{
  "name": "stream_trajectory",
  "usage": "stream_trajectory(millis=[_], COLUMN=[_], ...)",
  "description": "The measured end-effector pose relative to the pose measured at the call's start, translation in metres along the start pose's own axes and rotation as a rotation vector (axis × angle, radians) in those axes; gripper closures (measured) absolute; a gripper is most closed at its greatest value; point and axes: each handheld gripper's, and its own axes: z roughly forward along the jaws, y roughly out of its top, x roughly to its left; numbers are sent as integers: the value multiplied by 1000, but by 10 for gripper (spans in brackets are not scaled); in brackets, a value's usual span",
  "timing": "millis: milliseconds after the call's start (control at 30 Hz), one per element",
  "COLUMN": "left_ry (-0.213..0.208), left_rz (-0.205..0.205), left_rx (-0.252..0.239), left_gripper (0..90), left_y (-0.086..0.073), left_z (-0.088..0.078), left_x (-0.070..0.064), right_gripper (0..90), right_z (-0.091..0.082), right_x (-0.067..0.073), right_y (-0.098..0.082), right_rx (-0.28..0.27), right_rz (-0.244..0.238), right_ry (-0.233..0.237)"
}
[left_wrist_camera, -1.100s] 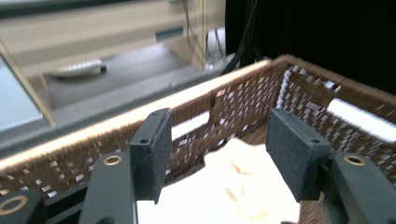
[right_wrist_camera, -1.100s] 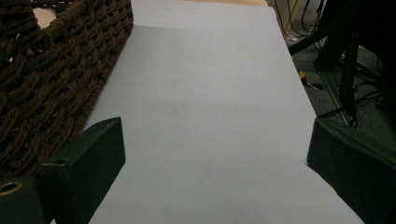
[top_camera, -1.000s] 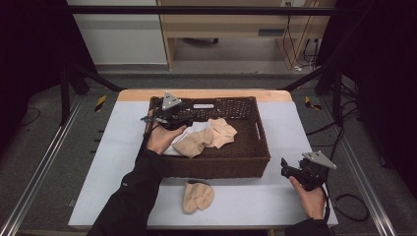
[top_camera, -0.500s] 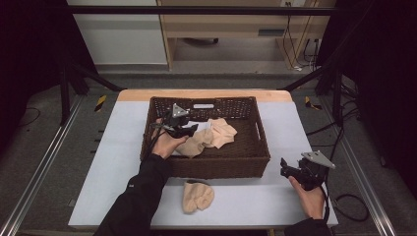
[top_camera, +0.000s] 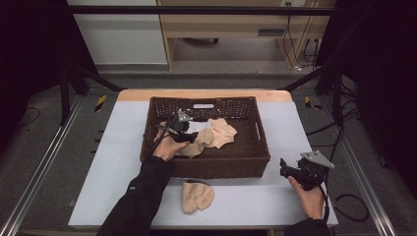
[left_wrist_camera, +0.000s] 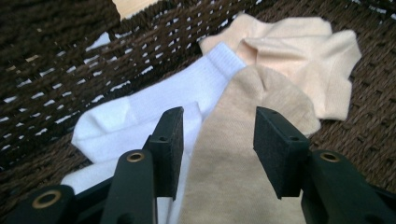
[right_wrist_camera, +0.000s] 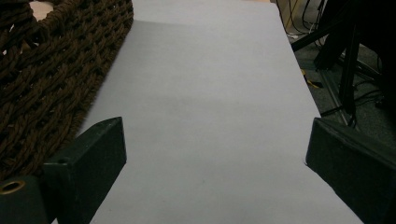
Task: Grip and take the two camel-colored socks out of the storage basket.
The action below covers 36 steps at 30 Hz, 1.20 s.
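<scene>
A dark wicker basket (top_camera: pixel 221 162) holds a white sock (left_wrist_camera: pixel 140 112), a tan sock (left_wrist_camera: pixel 243 154) and peach socks (left_wrist_camera: pixel 299 56). My left gripper (top_camera: pixel 189 136) is low inside the basket at its left, pointing at the pile. In the left gripper view the left gripper (left_wrist_camera: pixel 217 121) stands open astride the tan sock, which lies between the jaws with its left edge apart from the left pad (left_wrist_camera: pixel 170 140). Those jaws have narrowed and just opened a little again. My right gripper (top_camera: pixel 284 166) rests open at the table's right front; the right gripper (right_wrist_camera: pixel 215 140) has only bare table between its jaws.
A folded peach sock pair (top_camera: pixel 197 195) lies on the pale table (top_camera: pixel 123 147) in front of the basket. The basket's woven wall (right_wrist_camera: pixel 51 79) stands just left of my right gripper. Dark frame legs and cables flank the table.
My left gripper has sunk into the basket and shifted slightly right, down onto the socks. The right gripper has stayed where it was.
</scene>
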Motion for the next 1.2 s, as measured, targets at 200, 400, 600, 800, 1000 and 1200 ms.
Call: stream_trajectory(millis=[200,400,600,800,1000,1200], left_ry=[-34,-54,-61,-39,-59,-81], left_rz=[-7,23,57,24,-26,-61], left_rx=[44,107,149,183,198,120], left_gripper=[482,430,469,713,849,862], left_y=[-4,-8,-9,-9,-9,-8], left_z=[6,13,14,10,7,-2], left_x=[2,1,-1,0,2,4], right_gripper=[54,54,55,56,56,56], right_z=[0,-1,0,-1,-1,-2], right_x=[0,0,0,1,0,-1], right_y=[0,0,0,0,0,0], right_rx=[-1,-1,2,3,-1,-3], right_rz=[2,-2,-2,0,-4,-1], right_ry=[1,4,4,4,1,-1])
